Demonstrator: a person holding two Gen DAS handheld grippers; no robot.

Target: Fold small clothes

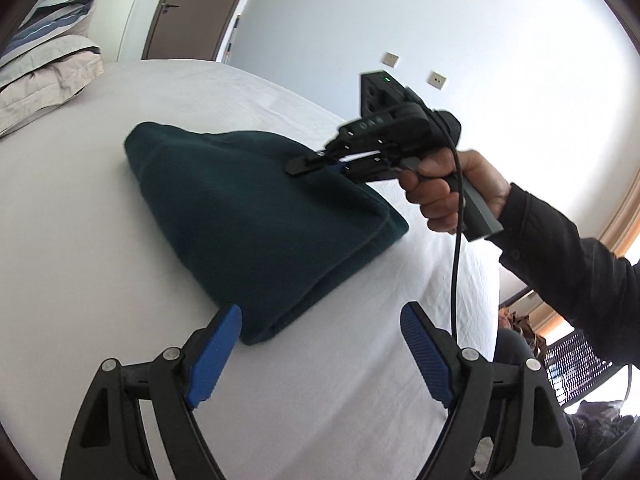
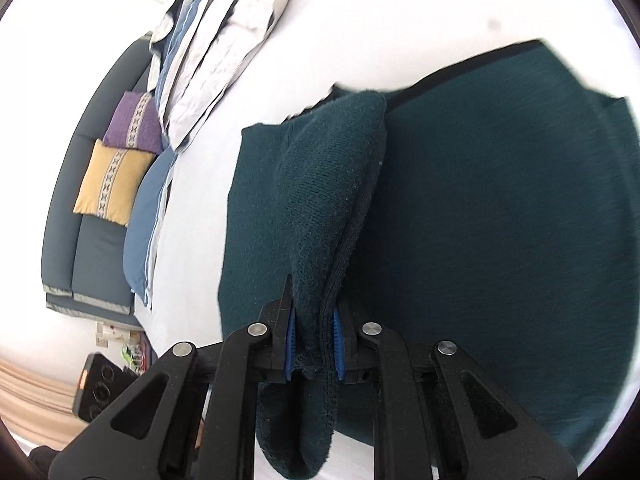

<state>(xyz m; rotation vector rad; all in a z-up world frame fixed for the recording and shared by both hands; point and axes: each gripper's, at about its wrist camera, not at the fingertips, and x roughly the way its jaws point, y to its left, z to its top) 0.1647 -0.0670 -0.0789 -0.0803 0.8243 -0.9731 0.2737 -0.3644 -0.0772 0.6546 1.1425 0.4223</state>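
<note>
A dark teal knitted garment (image 1: 256,220) lies partly folded on the white bed (image 1: 80,240). My right gripper (image 2: 314,340) is shut on a bunched edge of the teal garment (image 2: 500,220), lifting a ridge of cloth off the flat part. In the left wrist view the right gripper (image 1: 316,164) pinches the garment's far edge, held by a hand in a dark sleeve. My left gripper (image 1: 320,340) stands open near the garment's near corner, with nothing between its blue pads.
Folded pillows and bedding (image 1: 44,64) are stacked at the head of the bed. A dark sofa with a purple cushion (image 2: 132,120) and a yellow cushion (image 2: 112,184) stands beside the bed. A door (image 1: 184,8) and a white wall lie beyond.
</note>
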